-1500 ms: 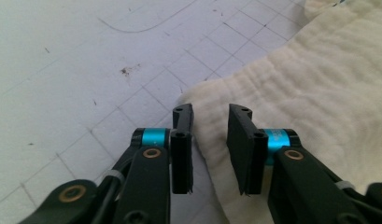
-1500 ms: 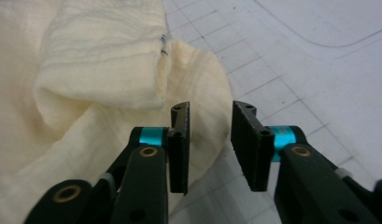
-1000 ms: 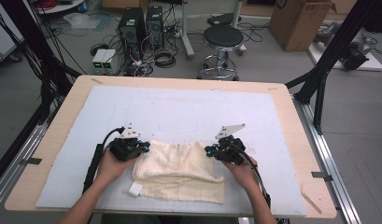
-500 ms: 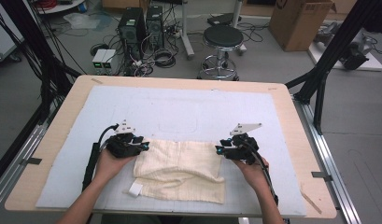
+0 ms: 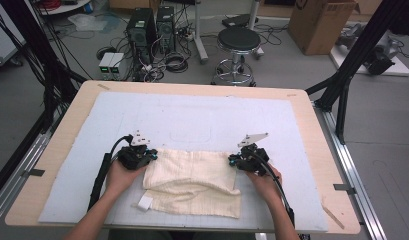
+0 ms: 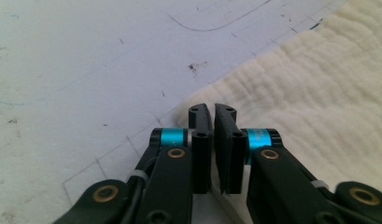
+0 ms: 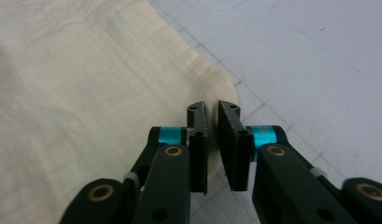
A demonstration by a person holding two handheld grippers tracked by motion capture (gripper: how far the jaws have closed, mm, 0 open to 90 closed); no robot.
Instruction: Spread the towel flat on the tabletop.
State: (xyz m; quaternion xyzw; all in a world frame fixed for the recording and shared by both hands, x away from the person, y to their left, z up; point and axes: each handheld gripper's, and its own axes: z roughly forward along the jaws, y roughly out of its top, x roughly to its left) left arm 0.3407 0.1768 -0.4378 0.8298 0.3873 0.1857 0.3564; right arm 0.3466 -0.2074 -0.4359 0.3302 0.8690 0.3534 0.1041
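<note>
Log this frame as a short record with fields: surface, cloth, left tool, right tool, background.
surface: wooden table covered by a pale blue mat
cloth: cream cloth, folded over, lying flat on the mat's near half; a white tag at its near left corner
left tool: left tool at the cloth's far left corner, jaws shut, after closing just now; whether fabric is pinched cannot be told
right tool: right tool at the cloth's far right corner, jaws nearly together, after closing just now; grip on fabric unclear
background: black stool, cardboard box
</note>
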